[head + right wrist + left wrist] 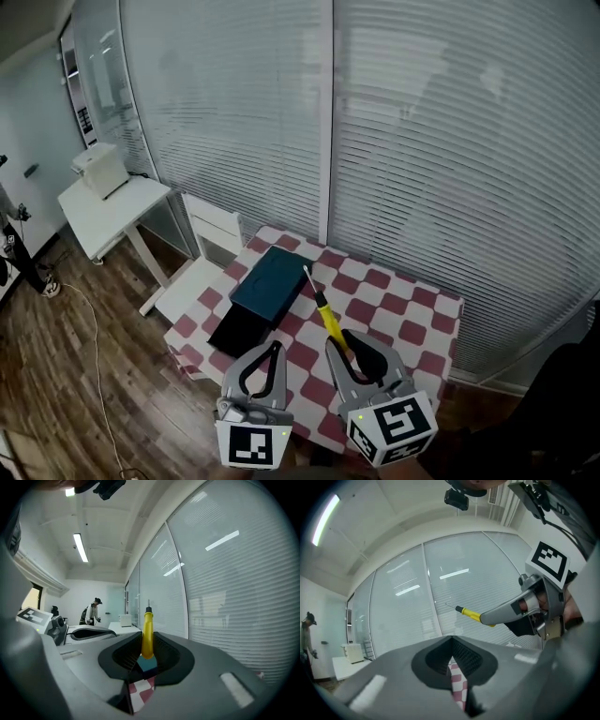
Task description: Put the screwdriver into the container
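L gripper [274, 348] nearest, low centre in head view, marker cube at frame bottom. Its grey fingers [384, 681] clenched on nothing; only a thin slit between them, chequered cloth showing through.

R gripper [345, 345] just beside it. Fingers [220, 667] grasping the butt of a yellow-handled screwdriver [322, 305] w/ black collar and thin steel shaft. Tool sticks straight out past the fingertips, held clear of the table, tip toward the window blinds [450, 141].

Dark teal rectangular box [267, 286] lies on the table [403, 319], which has a red/white chequered cloth; black part at the box's near-left end. Top looks flat; contents can't be made out. Screwdriver not in the box: in head view its tip overlaps the box's right edge.

White side table [98, 220] far left.
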Demonstrator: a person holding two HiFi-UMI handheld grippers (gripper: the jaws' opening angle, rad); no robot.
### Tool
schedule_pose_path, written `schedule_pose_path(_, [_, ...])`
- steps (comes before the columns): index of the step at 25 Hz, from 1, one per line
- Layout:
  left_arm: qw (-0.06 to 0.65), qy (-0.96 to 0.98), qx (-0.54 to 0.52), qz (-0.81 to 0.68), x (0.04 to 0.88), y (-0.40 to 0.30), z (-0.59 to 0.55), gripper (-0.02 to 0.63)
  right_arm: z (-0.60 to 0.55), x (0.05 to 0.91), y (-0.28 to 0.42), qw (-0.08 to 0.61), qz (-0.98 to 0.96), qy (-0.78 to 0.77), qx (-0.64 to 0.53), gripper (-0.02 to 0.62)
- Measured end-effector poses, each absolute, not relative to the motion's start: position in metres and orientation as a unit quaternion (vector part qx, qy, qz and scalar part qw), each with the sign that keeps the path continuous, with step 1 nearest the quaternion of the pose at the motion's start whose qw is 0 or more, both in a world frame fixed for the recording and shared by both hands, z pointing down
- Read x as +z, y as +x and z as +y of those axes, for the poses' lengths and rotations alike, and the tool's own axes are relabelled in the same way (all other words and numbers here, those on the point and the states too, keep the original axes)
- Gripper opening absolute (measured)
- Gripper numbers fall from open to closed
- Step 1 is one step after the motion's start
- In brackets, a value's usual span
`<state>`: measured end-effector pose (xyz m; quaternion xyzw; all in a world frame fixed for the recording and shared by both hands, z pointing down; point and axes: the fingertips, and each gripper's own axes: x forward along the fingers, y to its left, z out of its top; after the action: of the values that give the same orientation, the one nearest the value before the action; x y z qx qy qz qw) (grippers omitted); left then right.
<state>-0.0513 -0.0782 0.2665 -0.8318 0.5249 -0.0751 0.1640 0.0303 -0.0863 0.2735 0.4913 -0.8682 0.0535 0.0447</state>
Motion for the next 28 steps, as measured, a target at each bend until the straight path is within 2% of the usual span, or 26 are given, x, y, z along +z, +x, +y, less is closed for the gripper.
schedule_pose_path(15, [0.144,-0.818,-0.052,0.554,0.262,-0.121,-0.094,0.000,-0.110,0.284,-0.038,0.048,-0.882,0.465,0.054,0.098])
schedule_pose_path(21, [0.170,-0.834,-0.056,0.521,0.263,-0.164,-0.127,0.000,-0.137,0.289,-0.082,0.055,-0.868,0.491,0.054,0.098])
schedule_pose_path(28, [0.158,-0.859,-0.021,0.486,0.261,-0.203,-0.168,0.000,-0.162,0.290,-0.121,0.064,-0.843,0.532,0.046,0.098])
